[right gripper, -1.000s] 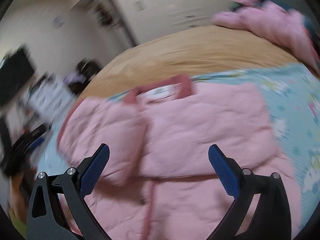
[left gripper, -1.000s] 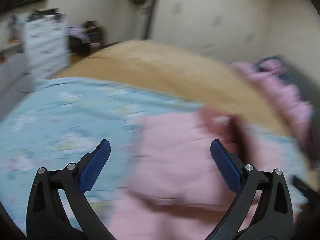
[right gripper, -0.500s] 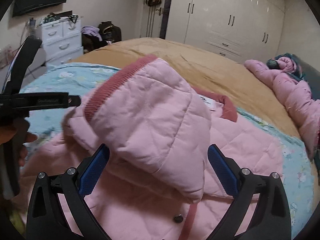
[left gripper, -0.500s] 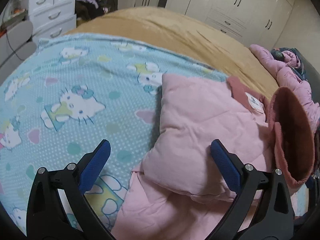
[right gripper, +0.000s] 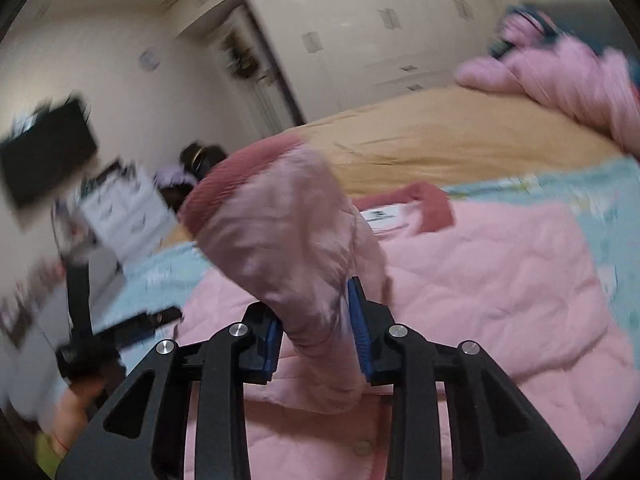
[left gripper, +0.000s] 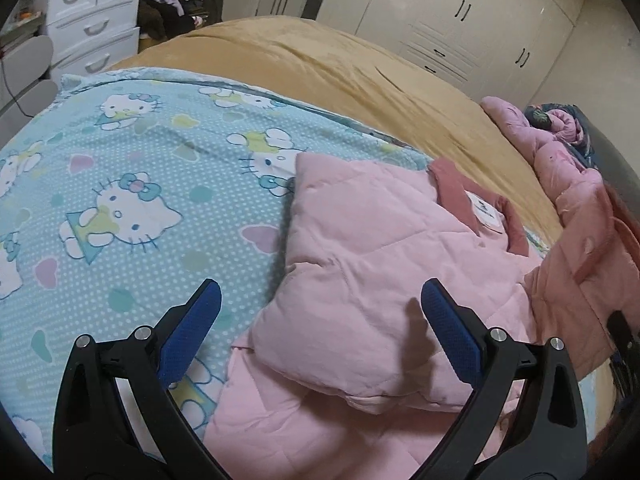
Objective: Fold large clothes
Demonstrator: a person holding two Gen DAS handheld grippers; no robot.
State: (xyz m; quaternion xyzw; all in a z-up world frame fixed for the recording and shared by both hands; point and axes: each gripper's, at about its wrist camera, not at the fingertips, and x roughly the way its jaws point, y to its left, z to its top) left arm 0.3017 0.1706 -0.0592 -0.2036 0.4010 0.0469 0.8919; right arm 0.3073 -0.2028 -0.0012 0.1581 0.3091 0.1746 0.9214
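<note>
A pink quilted jacket (left gripper: 372, 264) lies on a blue Hello Kitty blanket (left gripper: 120, 184), one sleeve folded across its body. Its dark pink collar with a white label (left gripper: 486, 210) points to the far side. My left gripper (left gripper: 320, 332) is open and empty, just above the folded sleeve. My right gripper (right gripper: 316, 332) is shut on the other sleeve (right gripper: 280, 240) and holds it lifted, its ribbed dark pink cuff (right gripper: 228, 184) upward. The jacket body (right gripper: 500, 272) lies beneath. The lifted sleeve also shows at the right edge of the left wrist view (left gripper: 580, 264).
A tan bedcover (left gripper: 340, 68) lies beyond the blanket. Another pink garment (left gripper: 560, 148) is bunched at the far right of the bed. White drawers (left gripper: 92, 28) stand at the left, white wardrobes (left gripper: 460, 20) at the back. The left gripper appears blurred in the right wrist view (right gripper: 100, 332).
My right gripper has closed on the sleeve and lifted it; half a second ago it was open around it. The left gripper stayed open and shifted slightly closer over the folded sleeve.
</note>
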